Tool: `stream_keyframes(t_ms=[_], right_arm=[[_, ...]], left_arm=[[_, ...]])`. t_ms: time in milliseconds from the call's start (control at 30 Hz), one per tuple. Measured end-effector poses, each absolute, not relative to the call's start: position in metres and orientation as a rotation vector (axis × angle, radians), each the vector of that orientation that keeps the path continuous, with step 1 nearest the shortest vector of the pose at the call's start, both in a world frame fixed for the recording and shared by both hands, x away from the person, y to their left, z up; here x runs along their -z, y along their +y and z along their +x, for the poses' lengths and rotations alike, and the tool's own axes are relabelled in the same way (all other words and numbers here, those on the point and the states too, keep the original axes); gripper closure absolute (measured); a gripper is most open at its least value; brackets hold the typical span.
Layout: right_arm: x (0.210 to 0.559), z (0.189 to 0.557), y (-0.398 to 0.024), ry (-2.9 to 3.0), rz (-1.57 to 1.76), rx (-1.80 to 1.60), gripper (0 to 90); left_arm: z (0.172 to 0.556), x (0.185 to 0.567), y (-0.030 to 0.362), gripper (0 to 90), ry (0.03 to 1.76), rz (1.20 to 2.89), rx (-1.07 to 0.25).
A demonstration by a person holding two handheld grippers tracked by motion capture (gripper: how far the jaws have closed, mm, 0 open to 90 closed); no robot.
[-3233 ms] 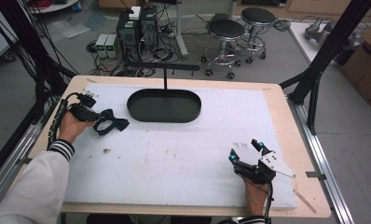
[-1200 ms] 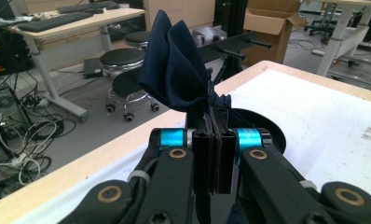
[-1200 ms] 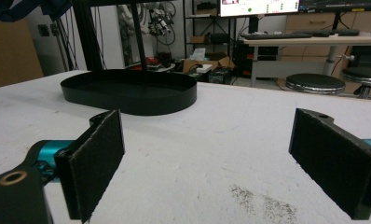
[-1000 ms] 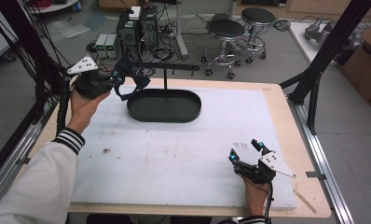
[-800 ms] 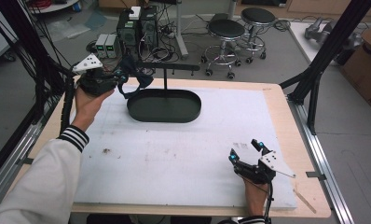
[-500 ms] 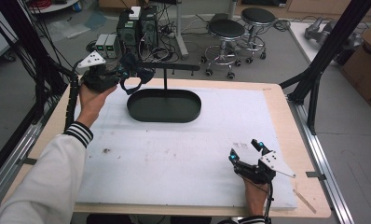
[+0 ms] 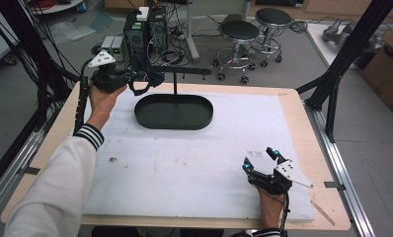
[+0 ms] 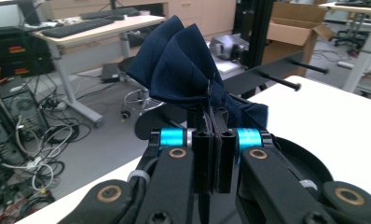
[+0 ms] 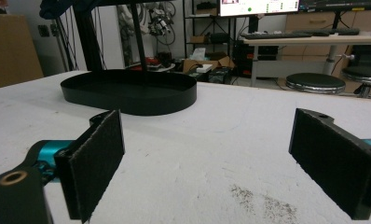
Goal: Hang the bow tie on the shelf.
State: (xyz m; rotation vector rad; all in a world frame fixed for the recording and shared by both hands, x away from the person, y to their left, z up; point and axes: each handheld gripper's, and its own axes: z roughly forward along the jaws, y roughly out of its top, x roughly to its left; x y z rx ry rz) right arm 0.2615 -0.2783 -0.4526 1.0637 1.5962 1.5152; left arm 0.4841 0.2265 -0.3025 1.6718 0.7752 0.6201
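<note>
Above tray's far-left end, folded navy cloth (image 8: 183, 70), perhaps bow-shaped

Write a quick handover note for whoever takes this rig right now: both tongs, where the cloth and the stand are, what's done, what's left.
Left tongs: shut on the dark blue cloth, raised beside the stand's crossbar.
Right tongs: open, holding nothing, resting on the white mat at its near right.
Stand's oval black tray: at the mat's far side.
Done: cloth lifted off the table.
Left: probably hang it on the crossbar, then release.

Floor (image 7: 293, 59): grey, lying beyond the worktop.
Stools (image 7: 256, 29): two standing at 1 o'clock.
Computer towers (image 7: 145, 27): sitting at 11 o'clock, cables trailing.
Cardboard box (image 7: 389, 64): resting at 2 o'clock.
</note>
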Motion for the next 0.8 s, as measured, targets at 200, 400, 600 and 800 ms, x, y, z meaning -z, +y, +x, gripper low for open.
stream_keyframes(t_ms=[200, 400, 600, 800], right_arm=[[0.453, 0.262, -0.279, 1.595, 1.068, -1.517, 9.3], [0.453, 0.262, -0.279, 1.597, 1.071, -1.518, 9.3], [0.453, 0.261, -0.278, 1.599, 1.067, -1.514, 9.4], [0.453, 0.261, -0.278, 1.596, 1.065, -1.513, 9.4]], left_arm=[[0.488, 0.304, 0.227, 88.5, 0.782, 1.685, -0.652], [0.489, 0.305, 0.229, 88.5, 0.788, 1.695, -0.67], [0.492, 0.309, 0.226, 88.5, 0.796, 1.71, -0.693], [0.497, 0.315, 0.22, 88.5, 0.824, 1.697, -0.704]])
